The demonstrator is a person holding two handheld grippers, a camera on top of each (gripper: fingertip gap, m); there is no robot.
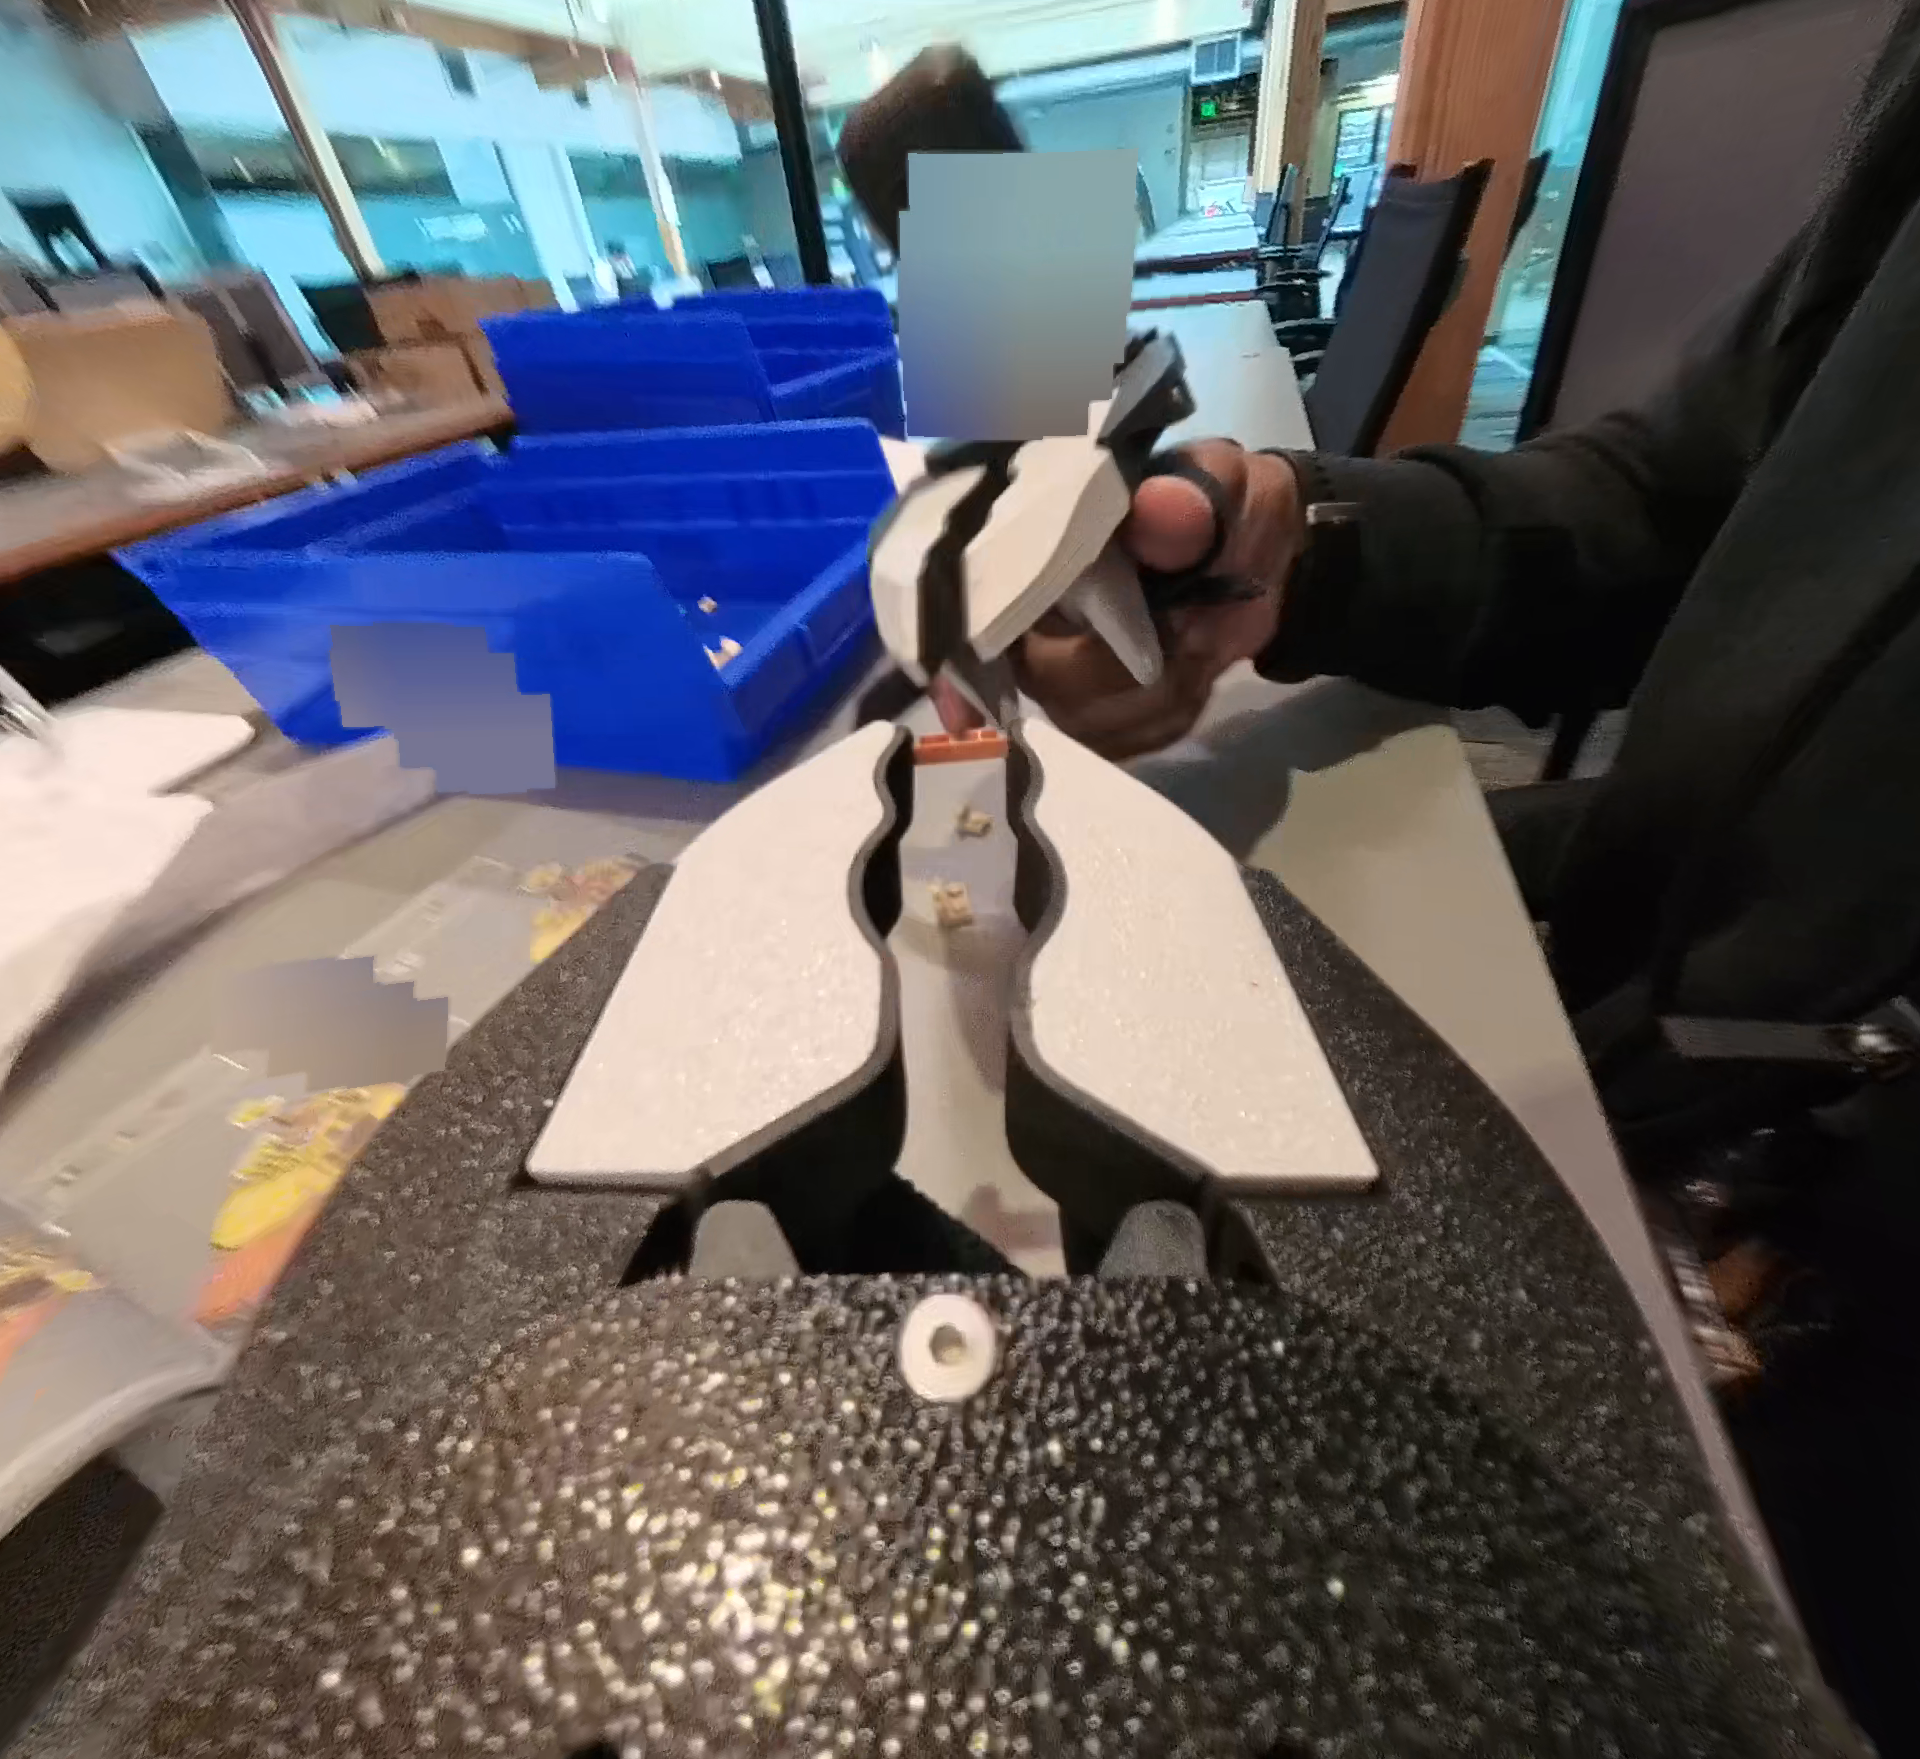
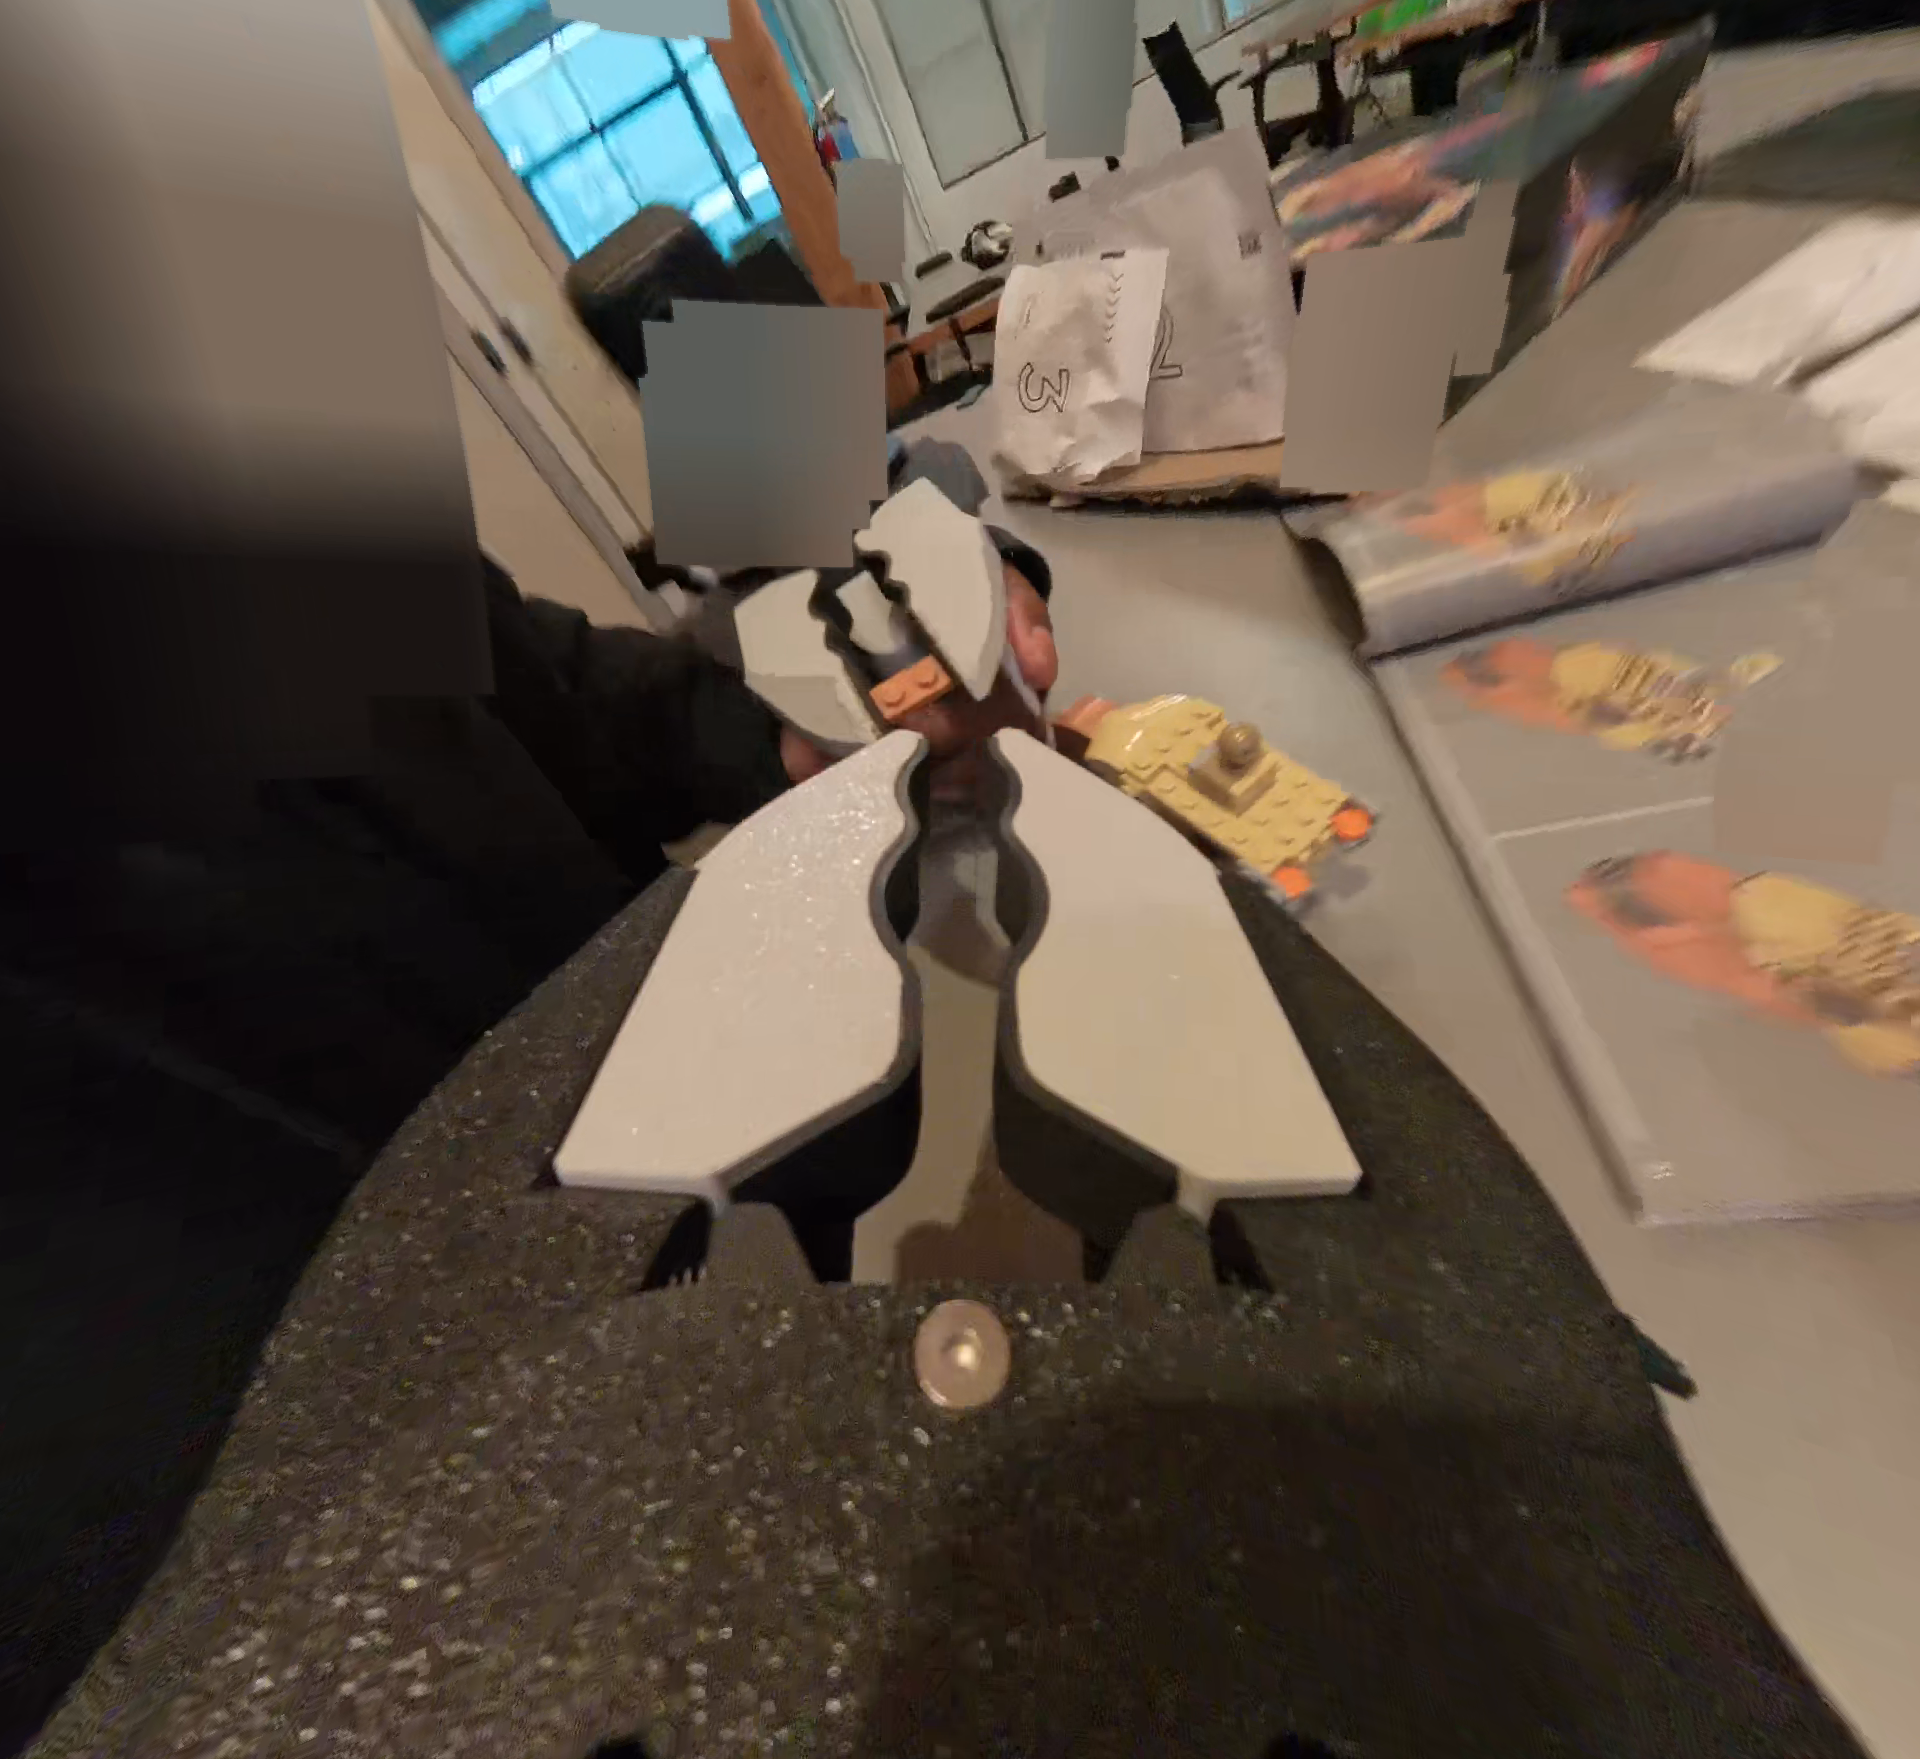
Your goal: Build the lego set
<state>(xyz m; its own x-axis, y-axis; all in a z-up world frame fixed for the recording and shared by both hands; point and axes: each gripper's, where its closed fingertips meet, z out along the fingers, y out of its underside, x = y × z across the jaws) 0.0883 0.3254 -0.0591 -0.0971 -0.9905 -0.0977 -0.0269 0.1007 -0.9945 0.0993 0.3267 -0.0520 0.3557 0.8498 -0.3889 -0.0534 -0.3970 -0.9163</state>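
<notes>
We hold the small orange studded lego plate (image 1: 961, 746) pinched between the tips of our left gripper (image 1: 961, 753), lifted above the grey counter (image 1: 1340, 795), and our right gripper (image 2: 961, 753) faces it tip to tip with its fingers slightly apart and nothing between them that we can see. We judge this a hand-over or regrip: the next move calls for the right tips to close squarely on the plate's free edge before the left lets go, or the plate may twist or drop. Just beside the right gripper, the half-built tan lego vehicle with orange round pieces (image 2: 1216, 795) rests on the counter, the likely place for the plate. Two small tan loose pieces (image 1: 961, 862) lie under the left gripper. Farther out lie open instruction booklets (image 2: 1558, 556), white paper bags (image 2: 1122, 348) and stacked blue plastic bins (image 1: 582, 587). Beyond is an office with large windows, dark chairs and long tables.
</notes>
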